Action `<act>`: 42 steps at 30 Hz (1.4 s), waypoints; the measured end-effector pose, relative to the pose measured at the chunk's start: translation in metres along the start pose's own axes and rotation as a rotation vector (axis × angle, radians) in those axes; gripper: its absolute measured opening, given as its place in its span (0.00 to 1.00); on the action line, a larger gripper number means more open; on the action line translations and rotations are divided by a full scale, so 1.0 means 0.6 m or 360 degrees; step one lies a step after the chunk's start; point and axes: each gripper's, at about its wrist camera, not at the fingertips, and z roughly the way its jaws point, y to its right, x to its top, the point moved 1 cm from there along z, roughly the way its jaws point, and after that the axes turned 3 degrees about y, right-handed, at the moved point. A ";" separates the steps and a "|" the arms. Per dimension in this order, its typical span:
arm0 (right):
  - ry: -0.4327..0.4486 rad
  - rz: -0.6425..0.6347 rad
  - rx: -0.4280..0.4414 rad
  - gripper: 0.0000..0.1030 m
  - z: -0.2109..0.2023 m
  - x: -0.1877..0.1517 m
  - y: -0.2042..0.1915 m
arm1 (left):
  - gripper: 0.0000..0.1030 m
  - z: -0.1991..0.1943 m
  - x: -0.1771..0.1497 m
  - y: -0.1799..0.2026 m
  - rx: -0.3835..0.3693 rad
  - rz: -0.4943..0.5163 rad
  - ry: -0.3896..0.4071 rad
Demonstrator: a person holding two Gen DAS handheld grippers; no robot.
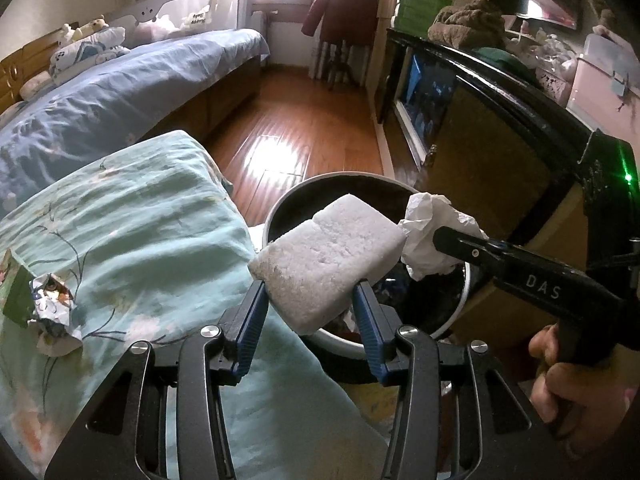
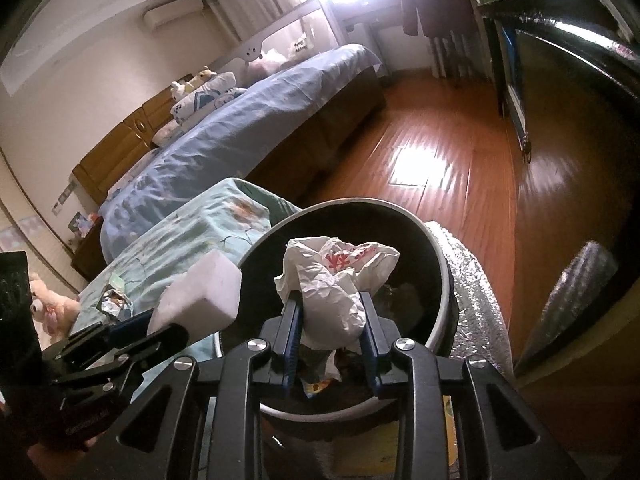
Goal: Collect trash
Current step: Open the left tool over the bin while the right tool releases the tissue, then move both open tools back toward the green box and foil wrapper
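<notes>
- The left gripper, clamped on the foam block, hangs over the trash bin rim's near edge.
- The right gripper, pinching the crumpled bag, sits squarely above the bin's mouth, better placed to drop first.

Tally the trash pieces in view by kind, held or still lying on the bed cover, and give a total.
White foam block, held in the left claw: 1
Crumpled white plastic bag, held in the right claw: 1
Crumpled printed wrapper on the green bed cover: 1
Total: 3
</notes>
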 end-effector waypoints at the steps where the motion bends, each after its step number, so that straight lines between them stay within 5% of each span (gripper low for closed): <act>1: 0.0000 0.0005 -0.0001 0.29 0.001 0.000 0.002 | 0.43 0.001 0.000 -0.001 -0.0002 -0.0001 -0.0002; 8: -0.0003 0.0060 0.0008 0.54 0.005 0.009 0.012 | 0.48 0.007 0.006 0.004 0.0000 0.0000 -0.0016; 21: 0.0032 0.0077 0.0069 0.71 -0.023 -0.006 -0.009 | 0.57 -0.041 -0.025 -0.023 0.0020 -0.0076 0.0045; 42: -0.0052 -0.0048 0.0273 0.74 -0.022 -0.062 -0.137 | 0.59 -0.150 -0.134 -0.173 0.0225 -0.0393 0.0098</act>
